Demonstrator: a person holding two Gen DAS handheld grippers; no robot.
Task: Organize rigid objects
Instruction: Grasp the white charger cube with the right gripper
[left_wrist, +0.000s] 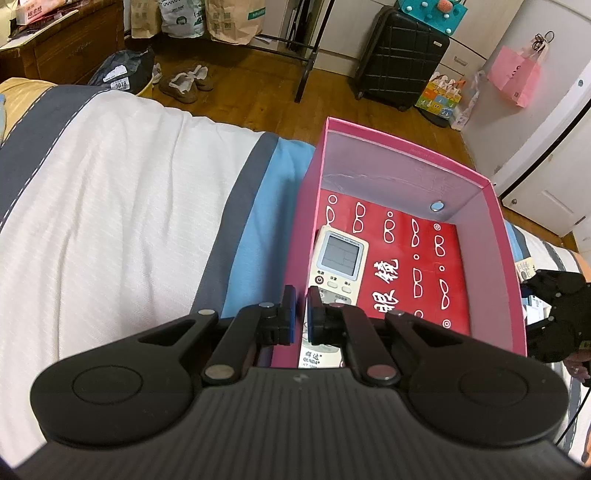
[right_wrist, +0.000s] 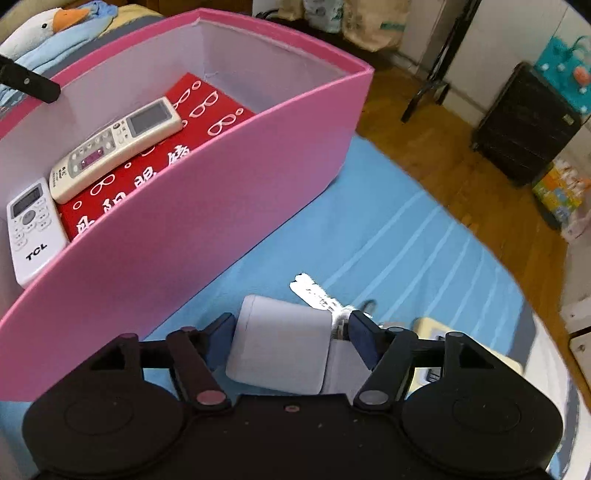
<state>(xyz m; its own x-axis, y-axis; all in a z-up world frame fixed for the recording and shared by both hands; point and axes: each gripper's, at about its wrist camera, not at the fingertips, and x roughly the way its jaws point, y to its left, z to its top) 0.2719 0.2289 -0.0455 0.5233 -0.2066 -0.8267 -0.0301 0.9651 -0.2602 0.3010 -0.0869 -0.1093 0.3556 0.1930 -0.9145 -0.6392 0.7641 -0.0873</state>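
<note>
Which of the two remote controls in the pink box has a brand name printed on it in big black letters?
The smaller white remote control, in the near corner of the pink cardboard box, reads TCL. The longer cream remote control lies on the red packet.

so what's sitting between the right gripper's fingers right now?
A white box lying on the blue bedsheet beside the pink box. The right gripper is open around it, pads apparently not pressing; right wrist view.

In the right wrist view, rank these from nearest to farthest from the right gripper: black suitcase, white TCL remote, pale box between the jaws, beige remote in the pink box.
1. Pale box, between the right gripper jaws on the blue bedding.
2. White TCL remote, box's near left end.
3. Beige remote, deeper in, on the red case.
4. Black suitcase, on the floor, far right.
</note>
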